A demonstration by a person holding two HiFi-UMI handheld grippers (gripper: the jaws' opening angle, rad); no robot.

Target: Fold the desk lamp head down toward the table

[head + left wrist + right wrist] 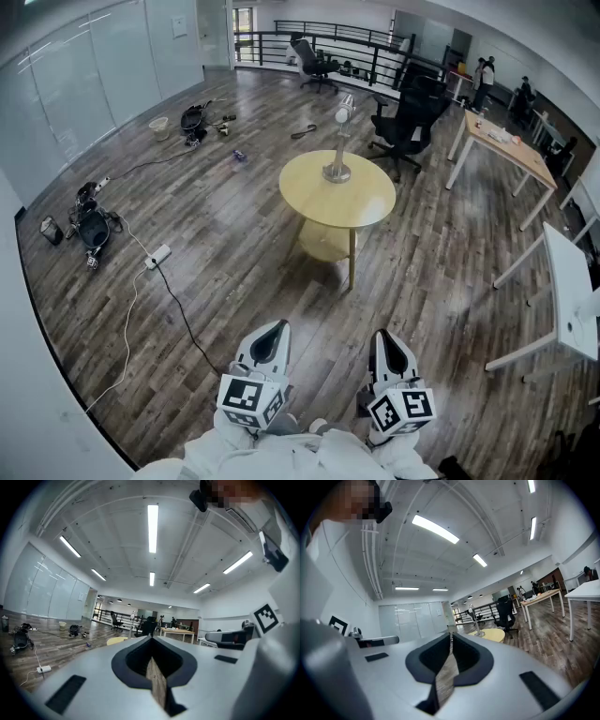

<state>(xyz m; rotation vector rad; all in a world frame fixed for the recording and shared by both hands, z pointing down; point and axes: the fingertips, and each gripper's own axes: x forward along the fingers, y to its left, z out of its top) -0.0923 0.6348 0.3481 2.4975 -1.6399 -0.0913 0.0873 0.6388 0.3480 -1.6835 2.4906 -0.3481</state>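
The lamp stands upright near the far edge of the round worktop, its head raised on the stem above a disc base, so as I read it nothing of the fold is done yet. It is well apart from me across open floor, and a black chair sits just behind it. My left tool and right tool are both pulled in close to my body, level, each with its jaws pressed together and nothing between them. The step in hand is the approach. I would walk straight up to the near side of the worktop, keeping right of the cable on the floor. I would spread both tools before reaching in. I judge the base light enough to slide or tip, so one tool should pin it while the other takes the head and eases it down slowly about its joint rather than pushing the whole stem over.
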